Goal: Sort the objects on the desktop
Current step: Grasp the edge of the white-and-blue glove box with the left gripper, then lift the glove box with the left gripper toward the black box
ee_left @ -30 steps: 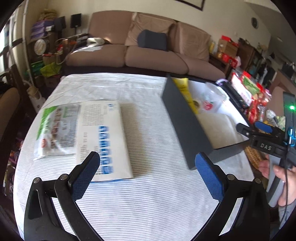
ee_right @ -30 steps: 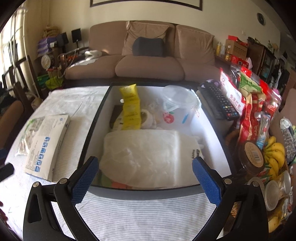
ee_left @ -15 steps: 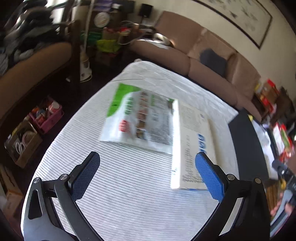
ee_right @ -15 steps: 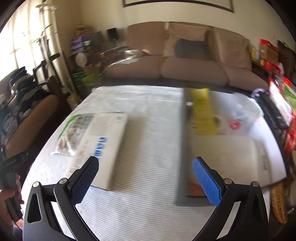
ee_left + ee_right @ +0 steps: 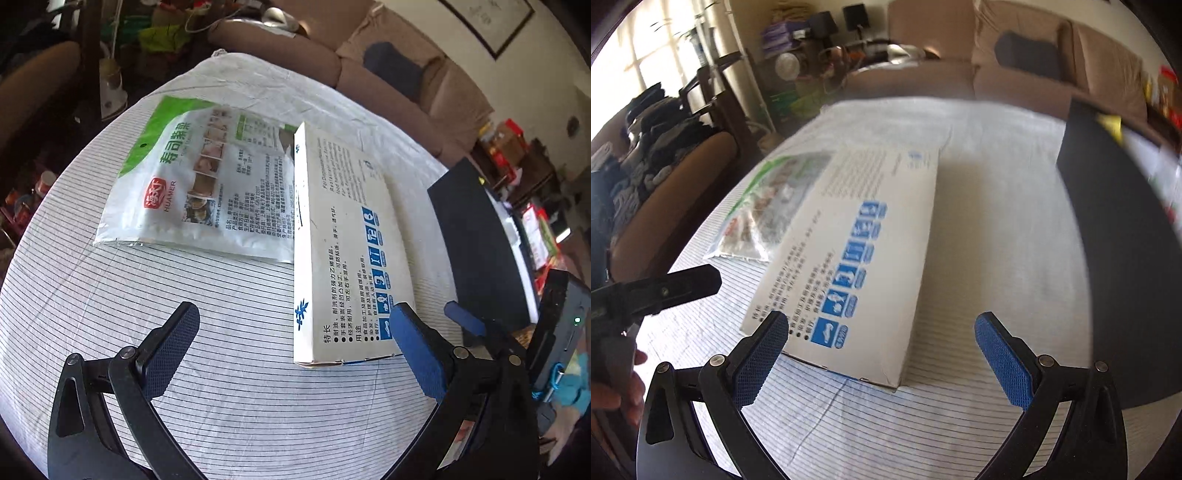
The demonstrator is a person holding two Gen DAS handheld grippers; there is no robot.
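Glove box [image 5: 864,258] lies flat on striped tablecloth [image 5: 229,406], overlapping seaweed pouch [image 5: 184,184]. Right gripper [image 5: 881,354] and left gripper [image 5: 291,354] both spread, empty. Cardboard looks light, stiff, crushable; pinch across its near short end.

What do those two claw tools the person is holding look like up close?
Each gripper, left and right, is a black plastic fork with silver rivets and two fingers faced with blue, dimpled pads. The right one's body, seen from the left camera, carries a small green light.

Glossy plastic pouch [image 5: 192,192], matt cardboard box [image 5: 343,254], striped cloth tablecloth [image 5: 229,387]
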